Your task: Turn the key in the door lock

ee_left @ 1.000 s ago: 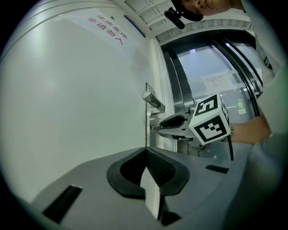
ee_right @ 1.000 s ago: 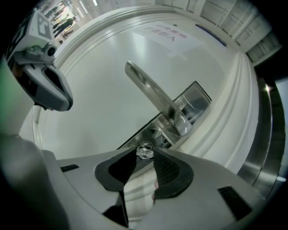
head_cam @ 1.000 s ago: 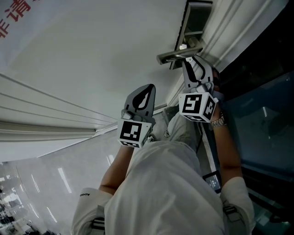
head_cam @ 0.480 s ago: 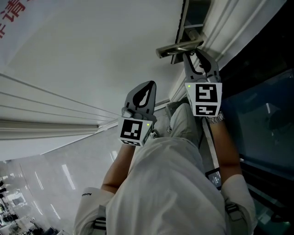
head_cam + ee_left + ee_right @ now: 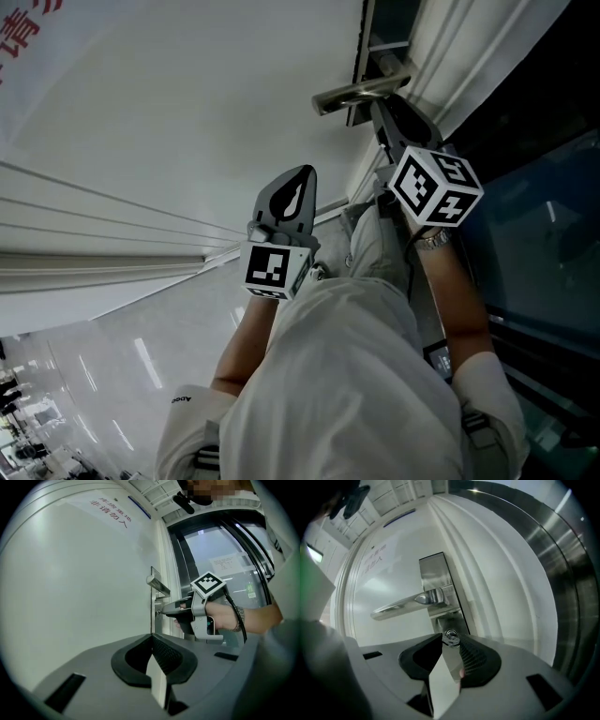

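Pinching the key [image 5: 451,637] square-on, the right gripper [image 5: 450,641] looks set to twist it by wrist roll in the lock [image 5: 452,620] just under the lever handle [image 5: 401,604], while the left gripper [image 5: 152,639] hangs back clenched on nothing, out of the way.

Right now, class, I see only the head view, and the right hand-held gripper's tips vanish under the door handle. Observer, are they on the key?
Observer: Yes. In the right gripper view the right hand-held gripper has its jaws closed on the key.
Operator: Do they touch the handle?
Observer: No. The left gripper view shows the lever handle above them, with a gap.
Operator: And the left one?
Observer: The left hand-held gripper has its jaws together, nothing between.
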The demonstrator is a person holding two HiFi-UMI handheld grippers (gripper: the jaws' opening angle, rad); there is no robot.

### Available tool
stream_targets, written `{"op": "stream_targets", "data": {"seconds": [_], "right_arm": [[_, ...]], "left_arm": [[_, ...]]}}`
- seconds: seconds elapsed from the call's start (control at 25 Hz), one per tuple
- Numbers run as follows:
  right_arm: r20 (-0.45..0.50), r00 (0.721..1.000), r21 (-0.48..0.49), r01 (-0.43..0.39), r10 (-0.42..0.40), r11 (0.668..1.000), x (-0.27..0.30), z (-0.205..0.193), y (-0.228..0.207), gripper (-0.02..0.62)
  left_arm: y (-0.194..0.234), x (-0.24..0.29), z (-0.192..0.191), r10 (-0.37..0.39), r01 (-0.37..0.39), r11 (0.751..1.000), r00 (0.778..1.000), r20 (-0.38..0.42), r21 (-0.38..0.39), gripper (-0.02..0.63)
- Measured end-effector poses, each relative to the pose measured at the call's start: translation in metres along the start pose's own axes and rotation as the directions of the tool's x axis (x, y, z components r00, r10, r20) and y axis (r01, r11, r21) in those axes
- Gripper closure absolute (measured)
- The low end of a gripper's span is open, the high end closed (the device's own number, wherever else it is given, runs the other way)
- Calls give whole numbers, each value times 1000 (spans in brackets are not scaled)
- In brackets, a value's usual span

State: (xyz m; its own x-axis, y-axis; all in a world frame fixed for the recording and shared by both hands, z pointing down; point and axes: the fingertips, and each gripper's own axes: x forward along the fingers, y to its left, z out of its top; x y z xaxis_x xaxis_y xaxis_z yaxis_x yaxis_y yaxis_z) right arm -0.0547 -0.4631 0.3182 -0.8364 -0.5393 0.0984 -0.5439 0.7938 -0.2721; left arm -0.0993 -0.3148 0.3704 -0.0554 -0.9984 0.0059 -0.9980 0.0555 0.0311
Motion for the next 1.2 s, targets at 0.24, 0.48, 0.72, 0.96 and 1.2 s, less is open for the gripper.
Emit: {"op": "stream_targets", "data": {"seconds": [0.24, 0.48, 0.72, 0.96, 1.2], "right_arm": [[20, 999, 308, -51, 47, 950, 0, -2, -7, 477], [55, 995, 531, -103, 87, 841, 1, -3, -10, 477], [60, 990, 705, -132, 126, 696, 1, -7, -14, 477], [110, 981, 830, -180, 161, 527, 3, -8, -16, 477], [173, 973, 908, -218, 154, 359, 2, -11, -17, 477]], "left_arm": [[-1, 0, 0, -9, 9, 1000, 1000, 2, -2, 598], [1, 0, 0, -8, 8, 1000, 1000, 7, -3, 597], [2, 1, 1, -6, 6, 1000, 1000, 9, -5, 598], [1, 1, 0, -8, 8, 1000, 1000, 8, -3, 597], [1, -1, -2, -3, 3, 1000, 1000, 5, -9, 597]]}}
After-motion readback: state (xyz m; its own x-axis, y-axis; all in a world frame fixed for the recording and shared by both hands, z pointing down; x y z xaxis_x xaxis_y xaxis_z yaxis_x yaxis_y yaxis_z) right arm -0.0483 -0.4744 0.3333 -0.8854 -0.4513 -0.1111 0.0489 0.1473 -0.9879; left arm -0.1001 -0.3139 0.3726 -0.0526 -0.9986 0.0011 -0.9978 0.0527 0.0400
